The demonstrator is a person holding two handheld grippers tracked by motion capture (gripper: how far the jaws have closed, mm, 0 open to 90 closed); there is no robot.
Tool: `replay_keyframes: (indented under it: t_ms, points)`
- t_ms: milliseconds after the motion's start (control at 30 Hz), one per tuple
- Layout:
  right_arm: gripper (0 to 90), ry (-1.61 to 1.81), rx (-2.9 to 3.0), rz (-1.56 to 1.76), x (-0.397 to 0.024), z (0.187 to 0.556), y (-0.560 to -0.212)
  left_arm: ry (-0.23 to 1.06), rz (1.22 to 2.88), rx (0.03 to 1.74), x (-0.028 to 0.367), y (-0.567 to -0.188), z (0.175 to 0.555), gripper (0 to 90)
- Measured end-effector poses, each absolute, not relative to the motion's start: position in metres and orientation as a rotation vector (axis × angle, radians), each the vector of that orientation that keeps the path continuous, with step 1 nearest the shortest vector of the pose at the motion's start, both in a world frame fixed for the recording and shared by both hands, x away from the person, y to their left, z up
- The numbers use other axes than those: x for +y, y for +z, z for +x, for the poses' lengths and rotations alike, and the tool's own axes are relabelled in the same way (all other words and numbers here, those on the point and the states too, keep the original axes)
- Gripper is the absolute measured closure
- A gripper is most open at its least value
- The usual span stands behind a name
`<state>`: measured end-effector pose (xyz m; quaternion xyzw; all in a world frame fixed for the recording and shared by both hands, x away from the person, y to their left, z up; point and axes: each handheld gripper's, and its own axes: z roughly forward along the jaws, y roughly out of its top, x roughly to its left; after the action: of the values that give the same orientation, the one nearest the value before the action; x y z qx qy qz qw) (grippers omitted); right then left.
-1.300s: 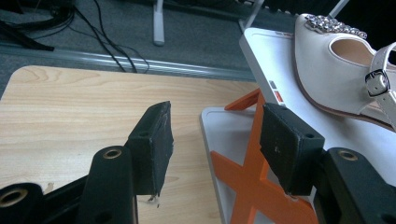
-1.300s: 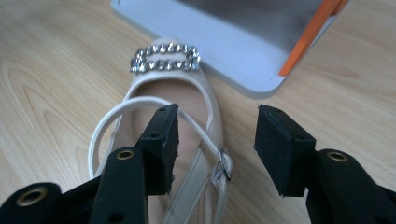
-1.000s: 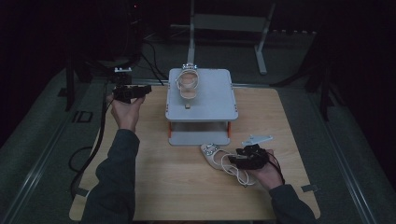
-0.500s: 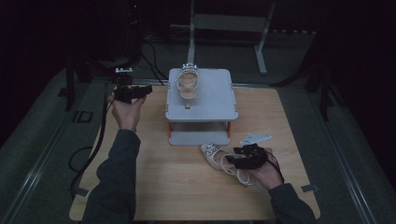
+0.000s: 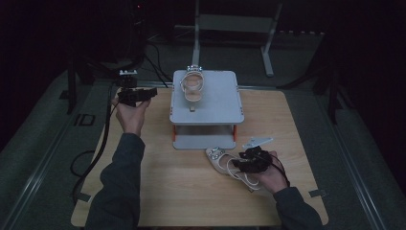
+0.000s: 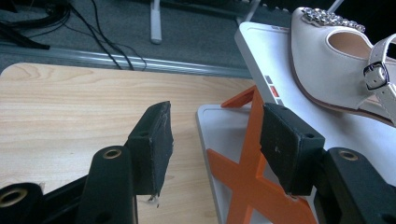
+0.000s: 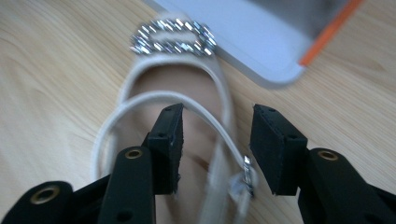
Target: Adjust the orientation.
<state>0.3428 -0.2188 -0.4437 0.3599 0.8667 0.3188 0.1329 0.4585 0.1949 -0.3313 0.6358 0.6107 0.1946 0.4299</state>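
Observation:
One white strappy sandal [image 5: 192, 86] with a jewelled toe piece lies on top of a grey two-tier stand [image 5: 220, 103]. Its mate [image 5: 219, 160] lies on the wooden table in front of the stand. My right gripper [image 5: 241, 165] hangs low over that sandal. Its jaws have just been closing and stand on either side of the thin ankle strap [image 7: 219, 135] and buckle, the pads [image 7: 275, 144] clear of it. My left gripper [image 5: 151, 92] is held up left of the stand, open and empty [image 6: 217, 140], with the top sandal [image 6: 327, 60] beyond it.
Orange cross-braces [image 6: 243, 172] hold the stand's top above its lower shelf [image 7: 261, 32]. A grey three-cornered plate [image 5: 257, 142] sits by my right hand. Cables [image 5: 103, 139] trail off the table's left edge. A metal frame [image 5: 230, 24] stands on the floor behind.
My right gripper has shifted only slightly over the sandal on the table. The left hand and both sandals have stayed where they were.

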Motion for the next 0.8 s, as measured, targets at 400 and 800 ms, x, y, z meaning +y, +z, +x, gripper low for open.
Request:
replay_keyframes:
  t_ms: [400, 800]
  points:
    - [66.9, 0.815, 2.595, 1.146, -0.223, 0.358, -0.45, 0.478, 1.585, 1.521, 0.192, -0.333, 0.459, 44.3]
    - [82.5, 0.829, 2.633, 1.333, -0.226, 0.367, -0.452, 0.474, 1.589, 1.519, 0.191, -0.334, 0.459, 44.3]
